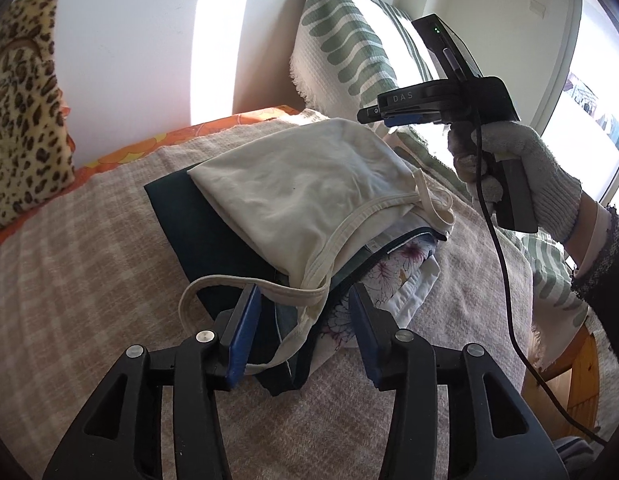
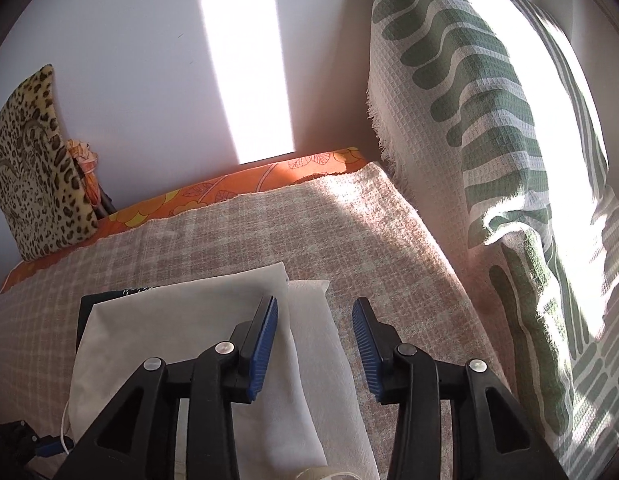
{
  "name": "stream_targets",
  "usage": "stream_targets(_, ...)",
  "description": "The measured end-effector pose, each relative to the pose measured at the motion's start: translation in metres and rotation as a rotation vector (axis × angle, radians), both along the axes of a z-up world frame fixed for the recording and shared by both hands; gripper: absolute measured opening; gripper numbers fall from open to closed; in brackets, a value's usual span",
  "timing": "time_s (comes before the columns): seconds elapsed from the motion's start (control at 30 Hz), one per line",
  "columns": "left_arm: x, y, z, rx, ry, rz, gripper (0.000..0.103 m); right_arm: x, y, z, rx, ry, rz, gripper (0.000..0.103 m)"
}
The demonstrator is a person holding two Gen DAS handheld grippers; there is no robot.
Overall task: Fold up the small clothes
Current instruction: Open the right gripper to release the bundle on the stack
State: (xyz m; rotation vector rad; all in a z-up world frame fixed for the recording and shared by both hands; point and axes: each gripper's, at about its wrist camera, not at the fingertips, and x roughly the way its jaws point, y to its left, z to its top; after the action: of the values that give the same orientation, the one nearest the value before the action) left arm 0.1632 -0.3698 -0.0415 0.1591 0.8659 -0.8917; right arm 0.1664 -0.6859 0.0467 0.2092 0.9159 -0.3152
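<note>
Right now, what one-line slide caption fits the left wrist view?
Open left gripper over a cream top on stacked folded clothes; gloved hand holds right gripper beyond.

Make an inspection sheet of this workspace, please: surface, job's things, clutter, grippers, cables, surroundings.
Surface: bed covered by a beige checked blanket, an orange floral sheet showing at its far edge.
Job's things: cream top lying folded on a pile with a dark green garment and a floral cloth; one strap loops loose toward the camera.
Clutter: nothing seen.
Grippers: left gripper open, the strap between its pads, not pinched; right gripper open over the pile's edge, held in a gloved hand.
Cables: black cable hanging from the right gripper.
Surroundings: white wall, leopard cushion, green patterned pillow, bright window.
</note>
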Motion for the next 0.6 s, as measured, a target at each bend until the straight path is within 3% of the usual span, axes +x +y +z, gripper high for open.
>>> stream_targets(0.07, -0.003, 0.004, 0.004, 0.000, -0.011, 0.004, 0.046, -0.007, 0.002, 0.007, -0.004, -0.021, -0.009, 0.057)
stream_targets(0.17, -0.008, 0.009, 0.012, 0.008, -0.037, 0.017, 0.056, -0.016, 0.007, 0.018, -0.002, -0.051, -0.020, 0.065)
stream_targets(0.4, -0.025, 0.024, 0.034, -0.024, -0.088, 0.041, 0.072, -0.043, 0.031, 0.045, -0.027, -0.103, -0.004, 0.075)
stream_targets(0.6, -0.041, 0.037, 0.052, -0.048, -0.122, 0.058, 0.075, -0.073, 0.057, 0.069, -0.031, -0.158, 0.023, 0.086)
